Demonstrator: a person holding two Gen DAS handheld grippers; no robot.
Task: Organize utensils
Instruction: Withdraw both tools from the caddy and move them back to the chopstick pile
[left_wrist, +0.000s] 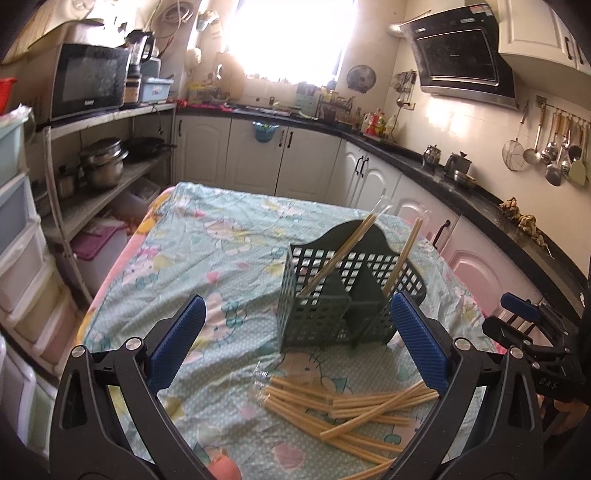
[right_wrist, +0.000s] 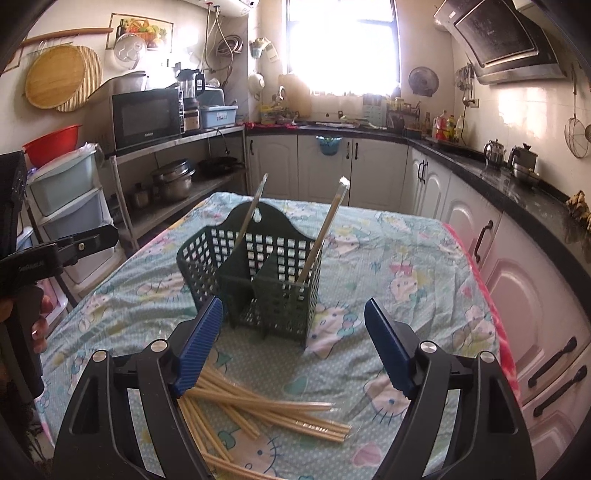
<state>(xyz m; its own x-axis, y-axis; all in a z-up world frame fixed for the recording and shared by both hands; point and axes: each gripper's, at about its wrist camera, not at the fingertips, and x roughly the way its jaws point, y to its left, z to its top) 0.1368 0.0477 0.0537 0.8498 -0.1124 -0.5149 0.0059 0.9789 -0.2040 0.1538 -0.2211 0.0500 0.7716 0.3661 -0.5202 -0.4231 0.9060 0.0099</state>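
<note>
Here both the left gripper (left_wrist: 295, 332) and right gripper (right_wrist: 293, 339) gape empty above loose chopsticks (right_wrist: 258, 410); two pairs, seemingly wrapped, lean in the holder (right_wrist: 266, 266).

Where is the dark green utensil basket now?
The green basket stands upright mid-table on the patterned cloth, just beyond the loose chopsticks, ahead of both open grippers.

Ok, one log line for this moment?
left hand-held gripper: open, empty | right hand-held gripper: open, empty | holder: two wrapped chopstick pairs inside | chopstick pile: loose on tablecloth
</note>
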